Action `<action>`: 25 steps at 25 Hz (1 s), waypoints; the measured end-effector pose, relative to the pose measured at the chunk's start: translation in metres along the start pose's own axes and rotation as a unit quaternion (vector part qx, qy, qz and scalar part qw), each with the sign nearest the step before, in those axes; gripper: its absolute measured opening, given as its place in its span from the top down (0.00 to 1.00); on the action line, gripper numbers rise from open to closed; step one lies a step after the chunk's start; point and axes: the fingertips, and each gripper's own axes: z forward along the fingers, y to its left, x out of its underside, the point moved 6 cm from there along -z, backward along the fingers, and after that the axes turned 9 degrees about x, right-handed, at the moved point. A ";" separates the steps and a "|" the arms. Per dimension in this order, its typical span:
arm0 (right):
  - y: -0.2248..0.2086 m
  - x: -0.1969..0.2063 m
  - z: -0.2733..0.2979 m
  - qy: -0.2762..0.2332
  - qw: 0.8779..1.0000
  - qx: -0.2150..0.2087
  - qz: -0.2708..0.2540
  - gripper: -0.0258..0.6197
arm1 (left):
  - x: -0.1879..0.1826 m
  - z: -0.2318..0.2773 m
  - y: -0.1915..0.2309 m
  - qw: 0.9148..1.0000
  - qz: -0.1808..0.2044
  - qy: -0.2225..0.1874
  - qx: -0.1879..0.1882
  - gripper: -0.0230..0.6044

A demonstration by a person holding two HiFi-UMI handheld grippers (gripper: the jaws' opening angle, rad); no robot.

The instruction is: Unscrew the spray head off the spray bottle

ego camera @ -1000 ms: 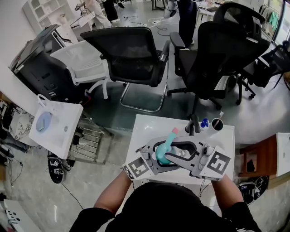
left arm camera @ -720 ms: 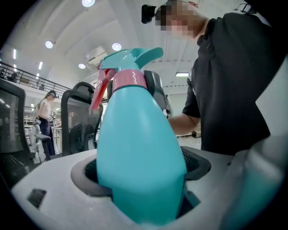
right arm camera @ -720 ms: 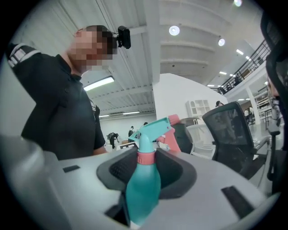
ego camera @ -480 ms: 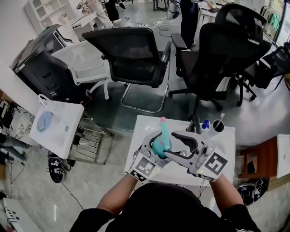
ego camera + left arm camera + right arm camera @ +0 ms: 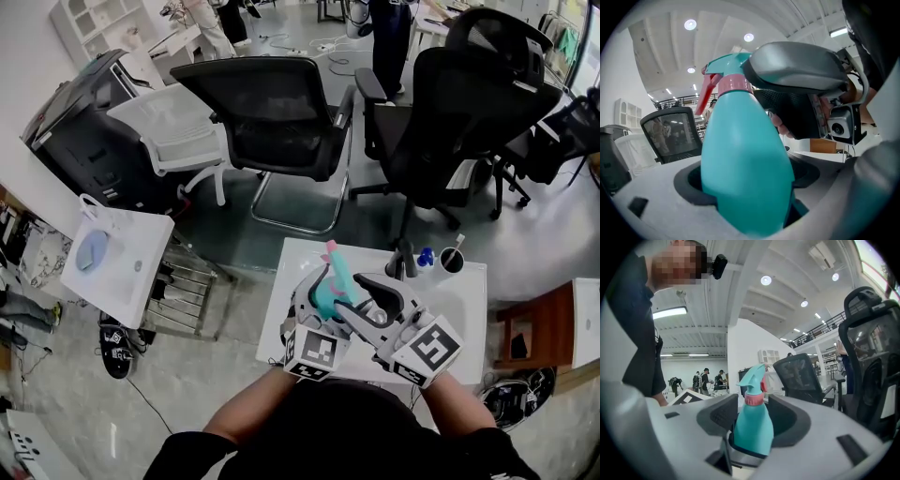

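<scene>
Left hand-held gripper [image 5: 317, 300] clamps the spray bottle [image 5: 745, 164].

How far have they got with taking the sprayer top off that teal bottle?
Done: the left gripper is clamped on the spray bottle, holding it steady. In hand: the right gripper has its jaws open on either side of the bottle's neck, not touching. Left: the spray head sits on its pink collar, so unscrewing remains.

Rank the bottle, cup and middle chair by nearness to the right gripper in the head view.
1. Bottle, between the right gripper's jaws.
2. Cup, at the table's far right.
3. Middle chair, beyond the table.
</scene>
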 end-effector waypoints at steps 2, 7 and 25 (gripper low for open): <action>0.003 0.000 0.002 0.002 1.000 0.006 0.000 0.64 | 0.005 0.001 -0.004 1.000 0.003 0.006 -0.002 0.24; 0.003 -0.003 0.004 0.011 1.000 0.021 0.002 0.72 | 0.006 0.003 -0.008 1.000 0.008 0.007 0.000 0.24; -0.007 -0.018 -0.025 -0.029 0.990 -0.134 0.005 0.75 | -0.035 -0.020 -0.031 0.958 0.036 -0.107 0.264 0.24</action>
